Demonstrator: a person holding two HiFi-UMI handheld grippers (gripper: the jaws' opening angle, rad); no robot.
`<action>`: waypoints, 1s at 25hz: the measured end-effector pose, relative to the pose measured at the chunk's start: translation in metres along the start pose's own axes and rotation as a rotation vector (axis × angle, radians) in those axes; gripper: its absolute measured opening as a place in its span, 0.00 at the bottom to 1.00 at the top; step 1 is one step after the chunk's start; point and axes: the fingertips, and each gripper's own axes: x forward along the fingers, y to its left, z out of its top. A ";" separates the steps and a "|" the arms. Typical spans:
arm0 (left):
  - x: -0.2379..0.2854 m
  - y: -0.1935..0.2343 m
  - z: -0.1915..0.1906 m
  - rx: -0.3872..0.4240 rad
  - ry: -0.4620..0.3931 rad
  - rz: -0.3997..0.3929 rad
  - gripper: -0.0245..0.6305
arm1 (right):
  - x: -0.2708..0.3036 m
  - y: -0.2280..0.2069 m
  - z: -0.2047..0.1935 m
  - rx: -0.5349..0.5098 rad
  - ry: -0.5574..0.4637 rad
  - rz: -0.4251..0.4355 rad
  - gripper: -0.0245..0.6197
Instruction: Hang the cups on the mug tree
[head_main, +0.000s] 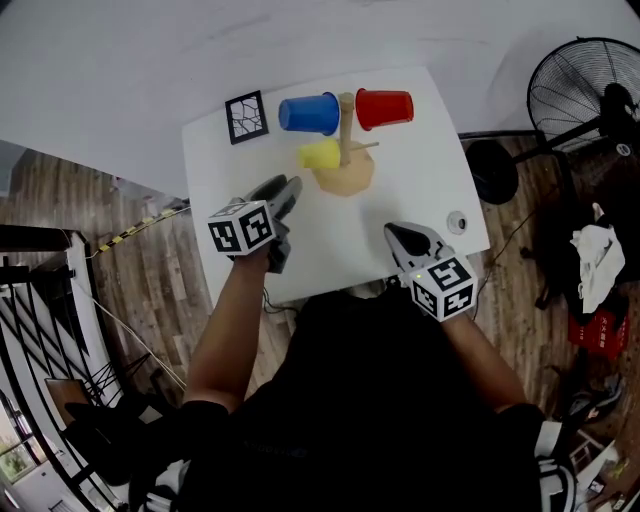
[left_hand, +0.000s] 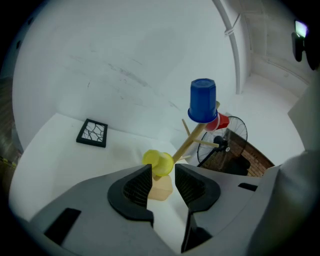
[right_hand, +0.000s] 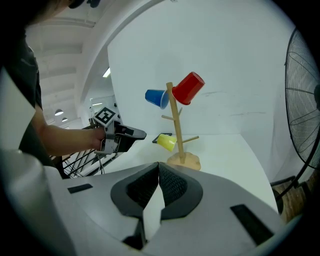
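three cups (head_main: 309, 114) (hung), one mug tree (head_main: 346, 128)

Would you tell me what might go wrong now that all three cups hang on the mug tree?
The left gripper, jaws open and empty, sits close to the yellow cup on a low peg; a stray nudge could knock it off. The blue cup and red cup load the top of the mug tree, so a bump might tip it.

Three cups (head_main: 309, 114) (head_main: 384, 108) (head_main: 320, 154), one mug tree (head_main: 346, 130), one patterned tile (head_main: 247, 117), two hand-held grippers (head_main: 285, 187) (head_main: 400, 232)
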 end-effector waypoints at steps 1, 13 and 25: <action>-0.006 -0.002 0.001 0.017 -0.005 0.004 0.25 | 0.000 0.004 0.001 -0.001 -0.009 -0.002 0.05; -0.071 -0.029 0.001 0.247 -0.032 0.049 0.07 | 0.001 0.033 0.016 -0.005 -0.109 -0.017 0.05; -0.101 -0.105 -0.044 0.291 -0.061 0.108 0.06 | -0.036 0.040 0.036 -0.128 -0.173 0.122 0.05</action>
